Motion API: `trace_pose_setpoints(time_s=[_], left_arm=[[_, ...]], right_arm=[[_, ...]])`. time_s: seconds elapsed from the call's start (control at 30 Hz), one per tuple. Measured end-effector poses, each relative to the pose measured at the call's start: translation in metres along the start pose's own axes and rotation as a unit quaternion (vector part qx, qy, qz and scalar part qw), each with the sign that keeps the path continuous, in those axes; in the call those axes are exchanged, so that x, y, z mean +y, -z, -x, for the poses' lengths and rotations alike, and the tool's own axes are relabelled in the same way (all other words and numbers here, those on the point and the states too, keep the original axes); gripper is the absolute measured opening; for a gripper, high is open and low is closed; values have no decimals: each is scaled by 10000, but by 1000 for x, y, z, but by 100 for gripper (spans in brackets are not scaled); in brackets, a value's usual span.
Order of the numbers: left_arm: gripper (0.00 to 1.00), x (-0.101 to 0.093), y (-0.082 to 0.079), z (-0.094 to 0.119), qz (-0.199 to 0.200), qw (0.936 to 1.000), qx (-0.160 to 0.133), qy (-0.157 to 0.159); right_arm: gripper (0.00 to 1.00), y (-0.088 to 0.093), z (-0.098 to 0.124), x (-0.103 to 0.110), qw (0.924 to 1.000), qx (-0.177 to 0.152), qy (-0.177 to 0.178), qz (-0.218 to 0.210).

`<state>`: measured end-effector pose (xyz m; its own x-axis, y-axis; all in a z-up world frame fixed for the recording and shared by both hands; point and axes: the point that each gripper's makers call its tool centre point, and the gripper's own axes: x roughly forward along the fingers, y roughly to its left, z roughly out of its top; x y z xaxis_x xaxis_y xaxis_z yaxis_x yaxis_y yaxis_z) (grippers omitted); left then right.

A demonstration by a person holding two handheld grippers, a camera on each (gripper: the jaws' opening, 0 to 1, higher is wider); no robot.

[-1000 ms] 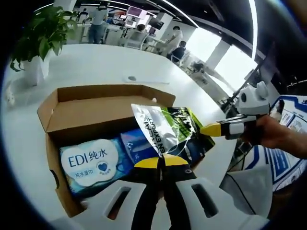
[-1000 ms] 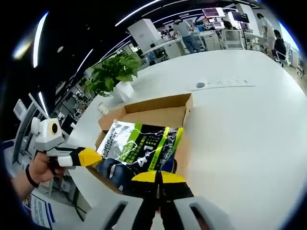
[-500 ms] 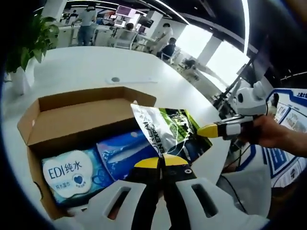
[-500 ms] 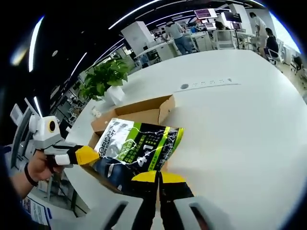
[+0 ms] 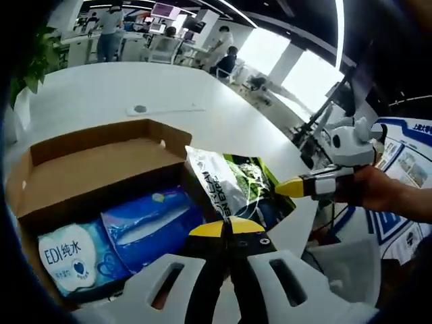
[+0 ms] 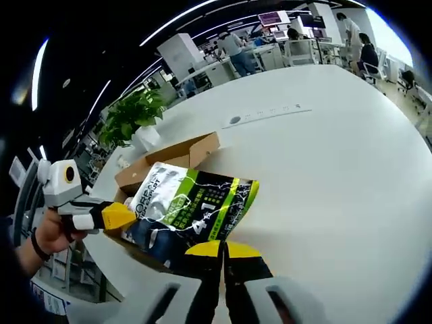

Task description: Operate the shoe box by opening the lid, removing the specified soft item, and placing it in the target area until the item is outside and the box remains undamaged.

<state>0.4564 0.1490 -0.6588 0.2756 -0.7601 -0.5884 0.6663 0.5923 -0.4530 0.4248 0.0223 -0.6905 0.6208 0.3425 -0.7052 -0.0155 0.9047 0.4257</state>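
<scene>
The left tongs [image 5: 227, 228] are closed on one edge of a glossy green-and-silver pouch [image 5: 236, 185], and the right tongs [image 6: 222, 249] are closed on the opposite edge, so the pouch is held stretched between them. In the left gripper view the pouch sits beside the right wall of the open cardboard shoe box [image 5: 94, 162], apparently above the white desk [image 5: 101, 91] rather than inside the box, though the fisheye distortion makes this uncertain. The box lid is folded back. Inside the box lie a blue soft pack [image 5: 152, 226] and, just beside it, a white-labelled wet-wipe pack [image 5: 67, 253]. A potted plant [image 6: 131, 118] stands on the desk beyond the box.
</scene>
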Motion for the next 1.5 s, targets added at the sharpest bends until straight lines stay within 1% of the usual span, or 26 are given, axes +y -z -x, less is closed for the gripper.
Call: trace_pose_setpoints(time_s=[0.23, 0.27, 0.37, 0.53, 0.73, 0.83, 0.97, 1.2, 1.3, 1.33, 1.4, 1.5], left_arm=[[0, -18, -10, -21, -82, 9999, 46, 35], [0, -21, -12, -25, -88, 10000, 34, 31], [0, -28, -16, -33, -98, 9999, 17, 35], [0, -32, -18, -48, -227, 9996, 63, -121], [0, -31, -17, -63, -374, 9988, 167, -276], [0, -29, -18, -71, -424, 9983, 178, -360], [0, -24, -17, -79, -387, 9980, 201, -456], [0, -15, -18, -88, -402, 9970, 247, -606], [0, -11, -18, -92, -481, 9961, 306, -681], [0, -6, -16, -95, -401, 9959, 351, -731], [0, -3, -16, -100, -286, 9959, 363, -776], [0, -3, -17, -105, -337, 9952, 393, -832]], right_arm=[[0, -7, 8, -25, 9999, -65, 121, -56], [0, -8, 9, -27, 9999, -67, 127, -57], [0, -13, 13, -40, 9997, -99, 175, -99], [0, -20, 13, -53, 9997, -83, 209, -58], [0, -27, 10, -67, 9997, -53, 247, -25], [0, -30, 7, -71, 9996, -23, 260, 91], [0, -37, 3, -78, 9997, -8, 250, 81], [0, -40, -13, -85, 9996, 121, 225, 111], [0, -41, -20, -87, 9995, 174, 214, 149], [0, -41, -22, -89, 9994, 196, 208, 179], [0, -41, -26, -92, 9993, 242, 227, 174], [0, -43, -32, -98, 9993, 273, 229, 151]])
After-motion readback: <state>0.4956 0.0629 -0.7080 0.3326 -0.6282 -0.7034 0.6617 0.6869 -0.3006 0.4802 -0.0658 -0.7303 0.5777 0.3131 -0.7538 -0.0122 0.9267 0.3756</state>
